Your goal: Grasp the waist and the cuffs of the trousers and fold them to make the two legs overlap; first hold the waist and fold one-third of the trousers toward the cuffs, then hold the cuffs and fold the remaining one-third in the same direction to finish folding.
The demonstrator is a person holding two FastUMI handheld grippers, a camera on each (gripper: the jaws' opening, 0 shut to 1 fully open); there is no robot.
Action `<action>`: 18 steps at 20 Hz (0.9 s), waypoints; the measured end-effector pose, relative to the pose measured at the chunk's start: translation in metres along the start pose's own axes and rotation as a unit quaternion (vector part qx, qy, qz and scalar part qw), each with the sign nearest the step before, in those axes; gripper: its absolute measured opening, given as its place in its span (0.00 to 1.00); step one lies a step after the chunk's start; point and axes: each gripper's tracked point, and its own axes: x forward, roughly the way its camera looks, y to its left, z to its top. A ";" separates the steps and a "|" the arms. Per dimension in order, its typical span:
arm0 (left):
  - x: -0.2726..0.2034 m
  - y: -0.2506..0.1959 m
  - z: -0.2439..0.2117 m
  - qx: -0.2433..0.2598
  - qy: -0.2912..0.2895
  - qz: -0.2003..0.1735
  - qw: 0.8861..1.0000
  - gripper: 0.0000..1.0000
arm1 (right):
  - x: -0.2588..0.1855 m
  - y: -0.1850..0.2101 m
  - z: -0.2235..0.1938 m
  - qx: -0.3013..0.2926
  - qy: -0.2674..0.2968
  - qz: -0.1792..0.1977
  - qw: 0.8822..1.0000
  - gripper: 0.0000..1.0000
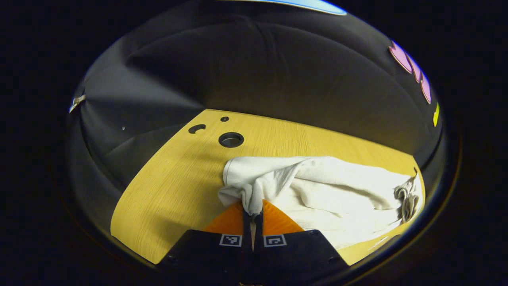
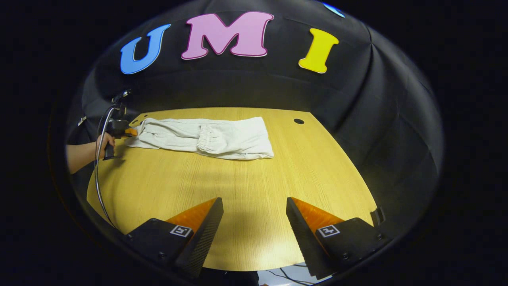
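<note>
The white trousers (image 2: 206, 137) lie folded lengthwise on the far part of the wooden tabletop (image 2: 246, 190), stretched out as a long band with the gathered elastic waist (image 2: 204, 139) doubled over near the middle of the bundle. In the left gripper view the left gripper (image 1: 253, 214) has its two fingers pressed together on a bunched corner of the trousers (image 1: 317, 190), the cloth rising in a small peak just above the tips while the rest of the fabric trails off to the right and ends in a crumpled, ribbed bit (image 1: 406, 196) at the tabletop's edge. In the right gripper view that same gripper (image 2: 129, 132) is seen far off at the left end of the trousers, held by a person's hand (image 2: 104, 143), with a grey cable (image 2: 99, 167) looping down from it across the tabletop's left edge. The right gripper (image 2: 254, 222) hovers well apart from the trousers over the near part of the tabletop, its fingers spread wide with nothing between them. Beyond the cloth the tabletop has a round cable hole (image 1: 231, 140), a smaller hole (image 1: 224, 118) and a curved slot (image 1: 197, 128) near the left end, and another small dark hole (image 2: 299, 121) near the right end. A stretch of bare wood lies between the right gripper and the trousers, and the black cloth wall (image 2: 377, 119) closes in behind the tabletop.
</note>
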 end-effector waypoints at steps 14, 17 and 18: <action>-0.114 -0.134 0.117 0.029 -0.125 -0.043 0.991 0.05 | -0.018 -0.095 0.018 0.037 -0.041 -0.057 0.997 0.98; -0.137 -0.194 0.126 0.043 -0.137 -0.076 0.987 0.05 | -0.012 -0.117 0.020 0.037 -0.044 -0.058 0.997 0.98; -0.145 -0.213 0.128 0.047 -0.140 -0.083 0.986 0.05 | -0.010 -0.124 0.020 0.041 -0.044 -0.057 0.997 0.98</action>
